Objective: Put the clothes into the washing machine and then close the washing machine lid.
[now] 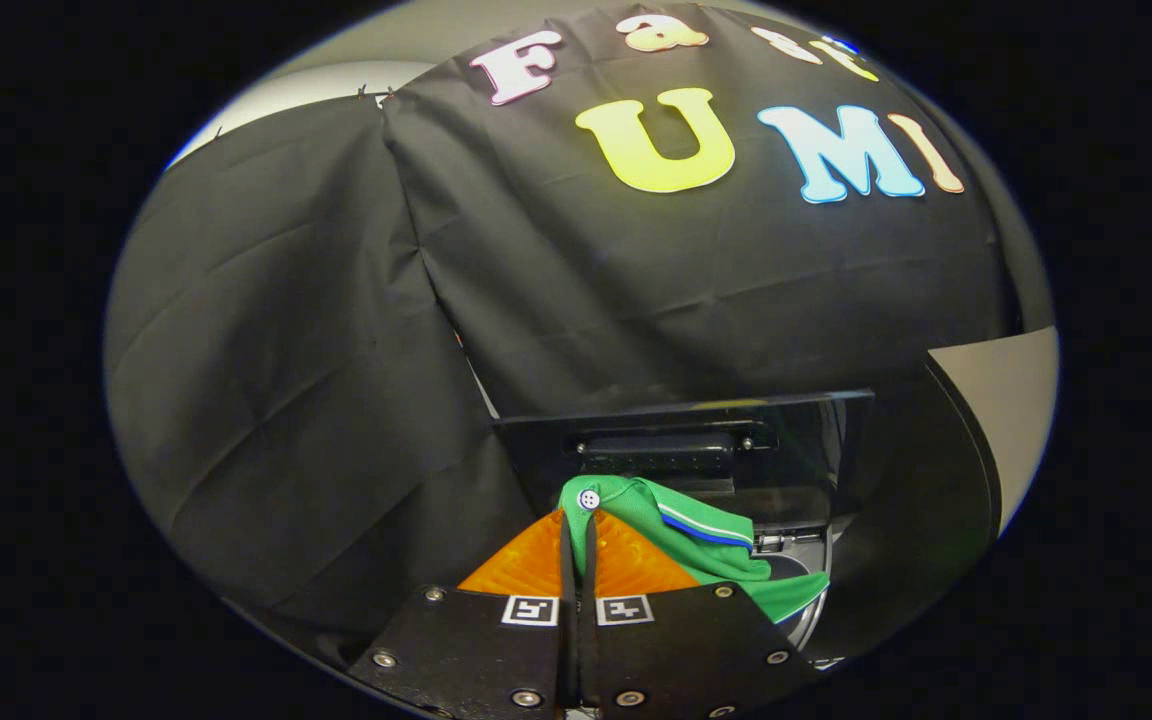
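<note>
Pinching ribbed green polo shirt (681, 535), gripper (577, 520) closed.

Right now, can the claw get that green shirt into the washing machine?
Probably yes: the claw is shut on the green shirt, the washing machine lid stands open, and nothing shows between shirt and machine.

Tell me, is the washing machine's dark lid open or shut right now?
Open. The dark lid stands raised behind the drum opening, beyond the gripper, whose fingers pinch a green collared shirt hanging toward that opening.
</note>
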